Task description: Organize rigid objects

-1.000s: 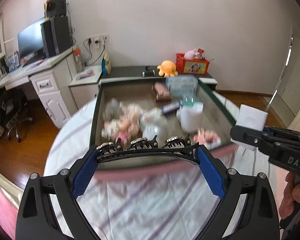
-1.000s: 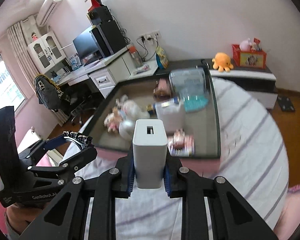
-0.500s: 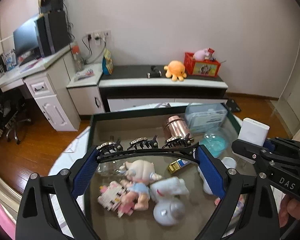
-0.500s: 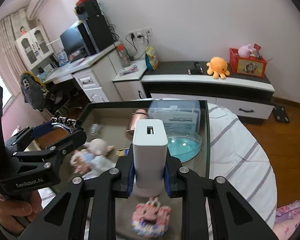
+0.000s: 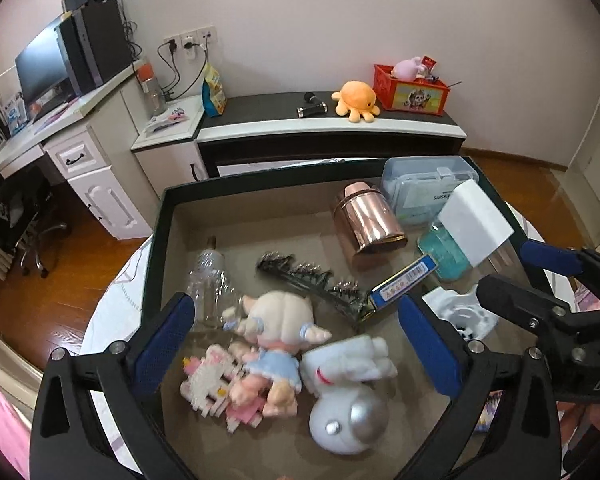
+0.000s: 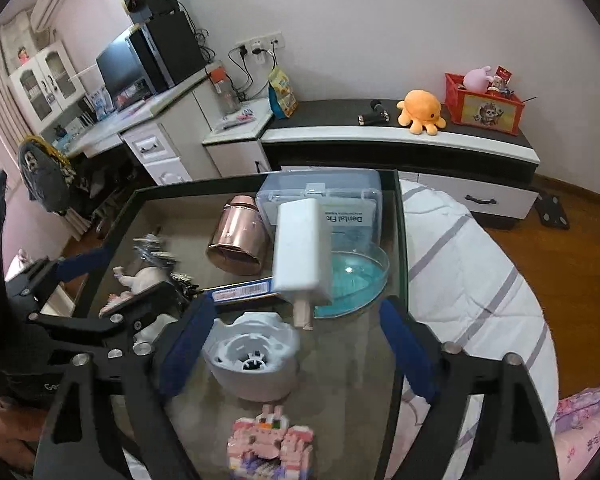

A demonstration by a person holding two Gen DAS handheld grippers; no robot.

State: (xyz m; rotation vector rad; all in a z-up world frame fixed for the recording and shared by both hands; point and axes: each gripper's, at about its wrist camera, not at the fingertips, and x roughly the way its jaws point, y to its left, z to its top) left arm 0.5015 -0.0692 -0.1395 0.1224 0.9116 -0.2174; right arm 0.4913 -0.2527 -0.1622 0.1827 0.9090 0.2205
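Both grippers hang over a shallow black-rimmed box [image 5: 260, 190] of objects. My left gripper [image 5: 296, 340] is open and empty above a doll [image 5: 280, 320]. A black hair clip [image 5: 312, 284] lies loose in the box beyond it. My right gripper [image 6: 296, 340] is open. A white charger block [image 6: 302, 250] is loose just ahead of its fingers, tilted, over a blue dish [image 6: 352, 276]; it also shows in the left wrist view [image 5: 474, 224].
The box also holds a copper tin [image 5: 366, 216], a clear floss case [image 6: 332, 200], a clear bottle [image 5: 210, 280], a white base [image 6: 252, 354], a block toy [image 6: 270, 446] and a white-and-silver toy [image 5: 348, 412]. Striped bedding [image 6: 468, 280] surrounds it.
Both grippers have opened. The hair clip has left the left gripper and lies in the box. The charger has left the right gripper and is tipping over the blue dish.
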